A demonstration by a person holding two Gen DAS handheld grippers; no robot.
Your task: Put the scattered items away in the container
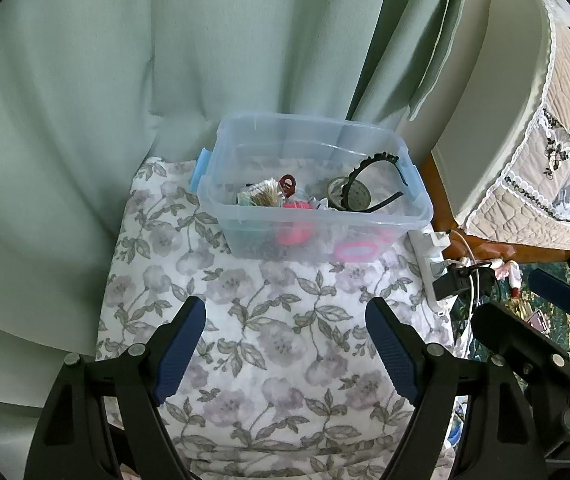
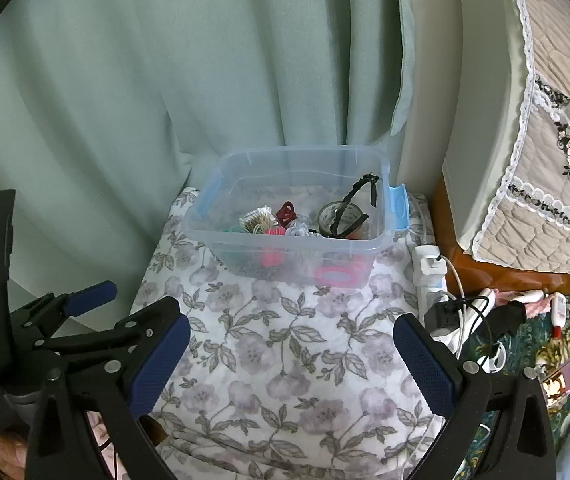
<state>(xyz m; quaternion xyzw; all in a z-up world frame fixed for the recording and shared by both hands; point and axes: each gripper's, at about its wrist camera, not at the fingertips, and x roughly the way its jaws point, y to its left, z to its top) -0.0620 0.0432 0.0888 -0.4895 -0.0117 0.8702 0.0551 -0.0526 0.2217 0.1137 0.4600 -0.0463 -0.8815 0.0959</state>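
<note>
A clear plastic container (image 1: 421, 208) (image 2: 205, 236) with blue side latches stands at the far end of a flower-print cloth (image 1: 285, 320) (image 2: 285, 340). Inside lie a black headband (image 1: 369, 162) (image 2: 351, 194), a roll of tape (image 1: 339, 192) (image 2: 331, 212), a dark red hair clip (image 1: 288, 184) (image 2: 286, 212), pink rings (image 1: 295, 236) (image 2: 337, 276) and a bundle of pale threads (image 1: 263, 194). My left gripper (image 1: 285, 352) hangs open over the bare cloth, well short of the container. My right gripper (image 2: 291, 364) is open too, with nothing between its fingers. Each gripper shows at the edge of the other's view.
A green curtain (image 1: 165, 60) hangs behind the container. To the right, a white power strip (image 2: 429, 276) with plugs and cables lies beside the cloth. Beyond it stands a white appliance (image 1: 485, 112) under a quilted cover. A phone (image 2: 563, 380) lies on the patterned floor mat.
</note>
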